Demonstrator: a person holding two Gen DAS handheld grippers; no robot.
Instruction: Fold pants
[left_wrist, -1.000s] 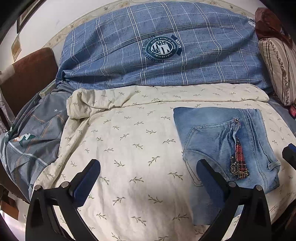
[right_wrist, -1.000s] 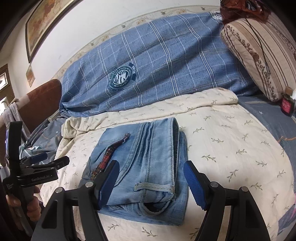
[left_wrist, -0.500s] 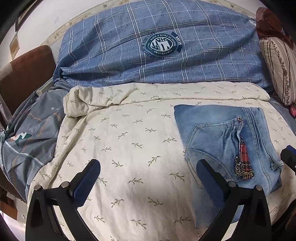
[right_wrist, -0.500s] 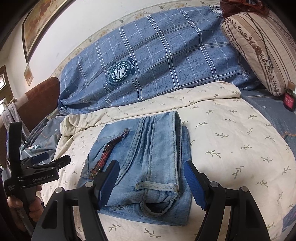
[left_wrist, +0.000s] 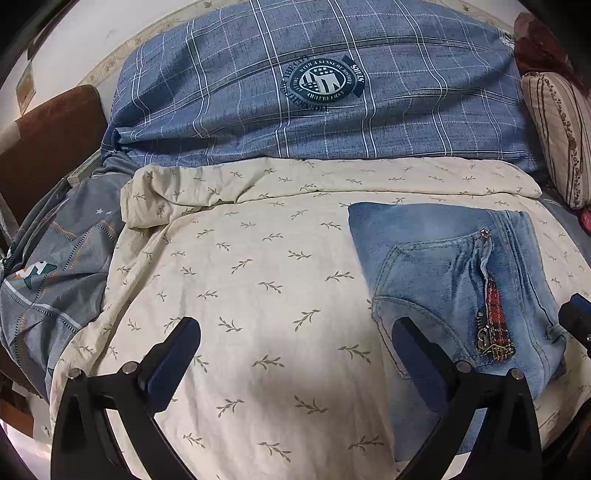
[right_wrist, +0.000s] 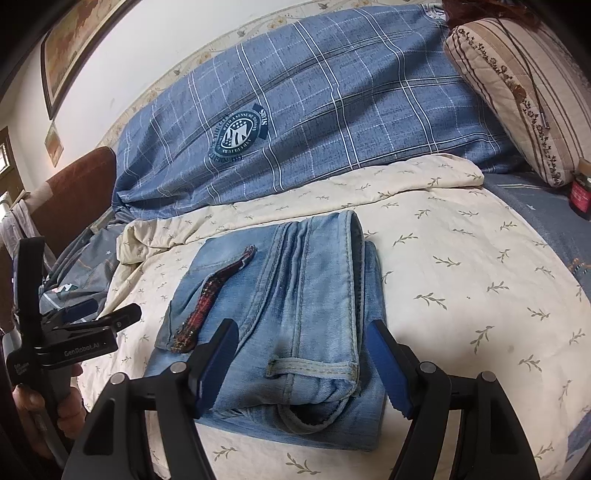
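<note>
Left wrist view: left gripper (left_wrist: 295, 354) low in the frame, jaws wide apart, nothing between them but cream sheet (left_wrist: 258, 280) printed with small leaf sprigs. Folded jeans (left_wrist: 454, 280) lying flat on that sheet at right, just past the right-hand finger (left_wrist: 417, 350), which overlaps the near edge of the denim without clearly touching it. Back pocket facing up, a red plaid strap (left_wrist: 495, 317) with a metal clasp lying along it. Blue plaid duvet (left_wrist: 314, 103) with a round crest bunched behind the sheet, striped cushion (left_wrist: 557, 133) at far right, grey-blue patterned bedding (left_wrist: 55, 280) at left, brown headboard (left_wrist: 48, 136) beyond. Tip of the right gripper (left_wrist: 576, 321) just visible at the right edge.

Right wrist view: right gripper (right_wrist: 303, 365) hovering over the near end of the jeans (right_wrist: 295, 306), jaws apart, pads standing to either side of the folded bundle and not pressing on it. Jeans folded into a compact stack, hems and open leg ends toward the camera, plaid strap (right_wrist: 218, 291) on the left half. Left gripper (right_wrist: 99, 314) at far left, held in a hand (right_wrist: 48, 402), jaws parted and empty, beside the bed edge. Small red jar (right_wrist: 581, 194) at right next to the cushion (right_wrist: 517, 85); contents impossible to tell. Framed picture (right_wrist: 74, 44) on the wall.
</note>
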